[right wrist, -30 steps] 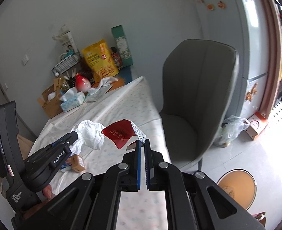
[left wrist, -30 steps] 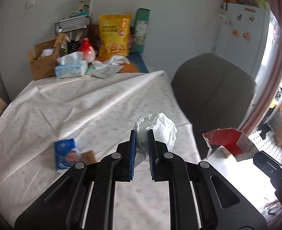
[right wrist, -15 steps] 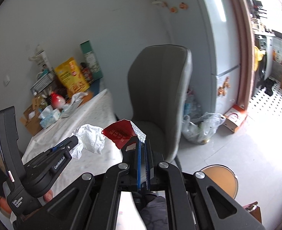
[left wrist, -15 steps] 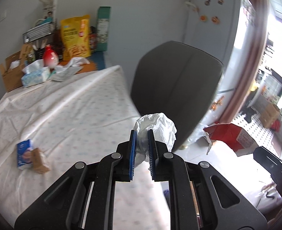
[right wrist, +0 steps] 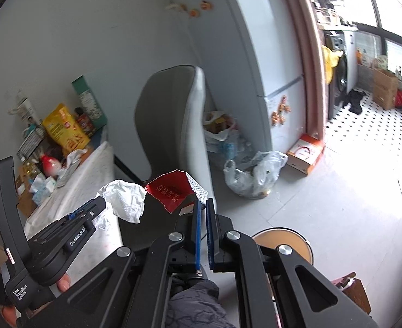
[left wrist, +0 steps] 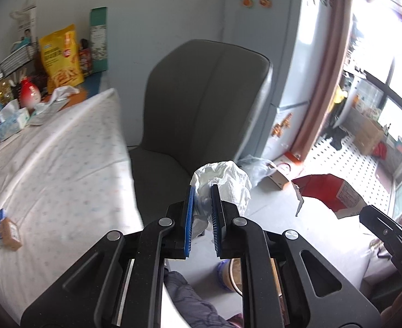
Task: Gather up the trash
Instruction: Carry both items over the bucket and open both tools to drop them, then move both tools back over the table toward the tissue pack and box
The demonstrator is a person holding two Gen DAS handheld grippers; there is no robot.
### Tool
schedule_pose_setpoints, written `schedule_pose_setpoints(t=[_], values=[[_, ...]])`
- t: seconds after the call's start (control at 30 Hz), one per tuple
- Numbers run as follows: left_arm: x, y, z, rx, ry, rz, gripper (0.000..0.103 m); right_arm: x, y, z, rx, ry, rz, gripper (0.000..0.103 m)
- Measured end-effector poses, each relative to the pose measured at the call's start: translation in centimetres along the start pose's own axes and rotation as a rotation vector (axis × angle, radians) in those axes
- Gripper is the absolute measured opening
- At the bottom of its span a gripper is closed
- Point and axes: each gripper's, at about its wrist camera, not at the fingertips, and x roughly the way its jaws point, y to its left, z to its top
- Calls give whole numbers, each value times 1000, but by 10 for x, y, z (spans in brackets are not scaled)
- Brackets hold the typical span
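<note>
I am pinching crumpled white tissue in my left claw; my right claw is gripping a torn red wrapper.

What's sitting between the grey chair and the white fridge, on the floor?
In the right wrist view, clear plastic bags stuffed with rubbish lie between the grey chair and the white fridge.

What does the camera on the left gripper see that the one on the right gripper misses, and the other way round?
Only the left wrist view shows the small blue and brown packets lying on the tablecloth.

Only the right wrist view shows the round tan-topped bin on the floor and the left gripper's handle.

Both show the crumpled white tissue, the torn red carton, the grey chair and the fridge.
</note>
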Motion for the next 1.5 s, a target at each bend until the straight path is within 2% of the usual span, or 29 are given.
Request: schedule_pose_setpoints(t=[0.33,0.53,0.63,0.67,0.7,0.73,1.03,1.43,1.5], values=[[32,-57,-1,76,54,-49,13,17,-61,4,87,23,-67,5],[49,-77,-3,106,83,-63,13,34,-85,3,136,55,-92,6],[55,-82,-5,113,96,-64,13,42,-96,1,149,81,-98,10],[57,-84,-6,117,100,-64,13,44,-99,0,156,85,-97,22],[59,-85,-7,120,103,-63,13,43,-102,0,161,84,-101,39],[61,-87,-8,122,108,-65,13,43,-104,-1,164,79,-109,42],[67,-113,-15,154,138,-101,13,31,-126,-2,202,57,-158,42],[69,-168,-34,223,176,-191,13,-7,-172,-2,240,4,-245,48],[69,-174,-36,229,185,-203,14,-11,-175,-3,243,-1,-251,52]])
